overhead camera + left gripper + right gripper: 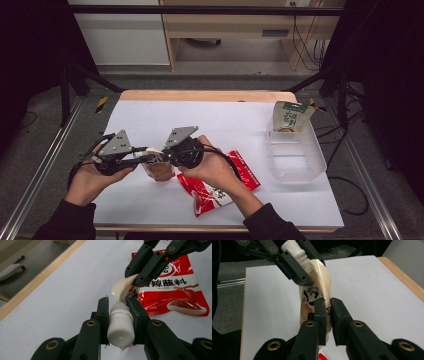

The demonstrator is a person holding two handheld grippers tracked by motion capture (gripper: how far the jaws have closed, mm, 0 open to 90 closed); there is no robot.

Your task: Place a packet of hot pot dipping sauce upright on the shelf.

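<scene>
— What lies on the white table (150,115)?
— A red sauce packet (215,192), flat, near the front edge.
— And at the right?
— A clear plastic tub (296,170) with a green-and-white pouch (290,116) standing in its far end.

Spouted pouch (158,169) left of sachet (220,187), tray (296,160) right, packet (290,117) inside.

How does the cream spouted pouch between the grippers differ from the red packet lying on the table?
The cream spouted pouch is held up off the table, the left gripper clamped on its white ribbed cap and the right gripper pinching its edge; the red packet lies flat, with no gripper on it. The pouch is cream with dark print, the packet red with white lettering. The pouch has a screw cap; the packet shows none. Both are soft printed food packs.
</scene>
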